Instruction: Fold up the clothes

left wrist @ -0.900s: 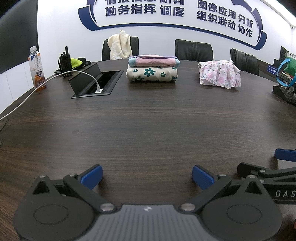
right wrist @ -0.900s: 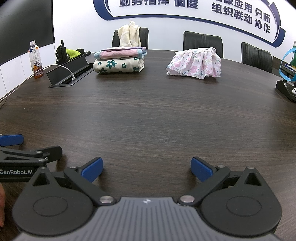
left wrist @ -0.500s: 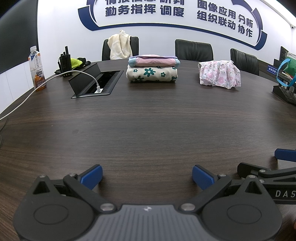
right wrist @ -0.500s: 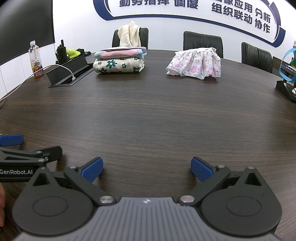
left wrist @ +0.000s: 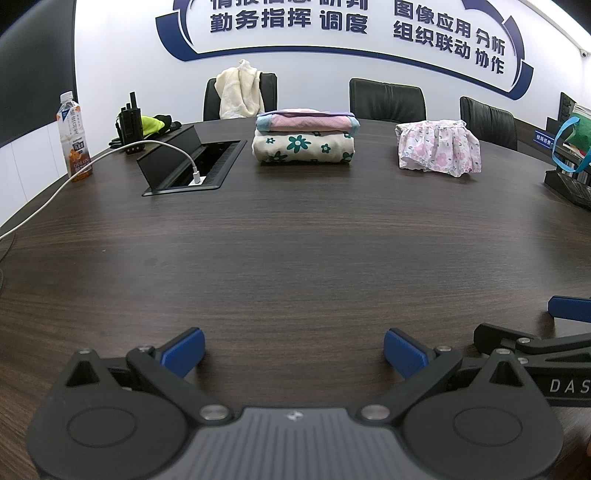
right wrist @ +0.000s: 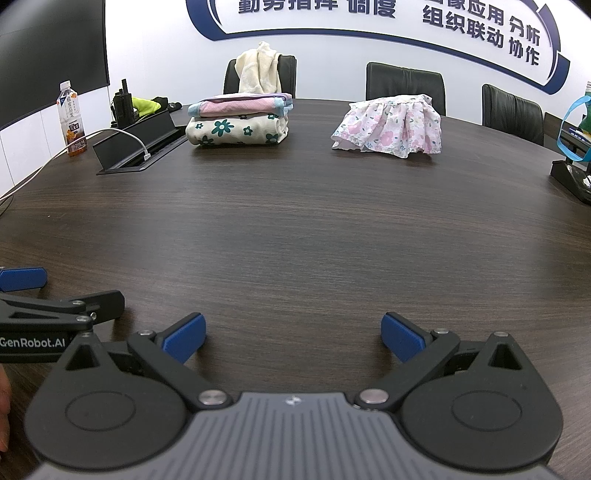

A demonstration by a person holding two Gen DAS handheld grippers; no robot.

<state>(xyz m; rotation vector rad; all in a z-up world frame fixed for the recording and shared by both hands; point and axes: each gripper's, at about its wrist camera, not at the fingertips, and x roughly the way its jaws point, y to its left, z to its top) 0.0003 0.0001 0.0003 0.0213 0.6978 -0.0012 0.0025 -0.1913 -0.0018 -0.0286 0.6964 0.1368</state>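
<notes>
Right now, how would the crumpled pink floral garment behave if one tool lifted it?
The pink floral garment lies bunched with ruffled edges, so it would probably droop and unfurl. It looks thin, likely light, and unlikely to slip.

A dark wood-grain worktop [left wrist: 295, 240] stretches before me. On its far side lie a folded floral stack [left wrist: 304, 142], a crumpled pink floral dress [left wrist: 439, 149], a bottle [left wrist: 75, 138] and a white cable [left wrist: 55, 192].

a dark wood table [left wrist: 295, 240] fills the view. at its left edge stands a bottle [left wrist: 74, 142], with a radio [left wrist: 129, 122] near it. a white cable [left wrist: 110, 155] runs into an open socket box [left wrist: 192, 166]. black chairs [left wrist: 386, 99] line the far side, under blue wall lettering [left wrist: 288, 18].
</notes>
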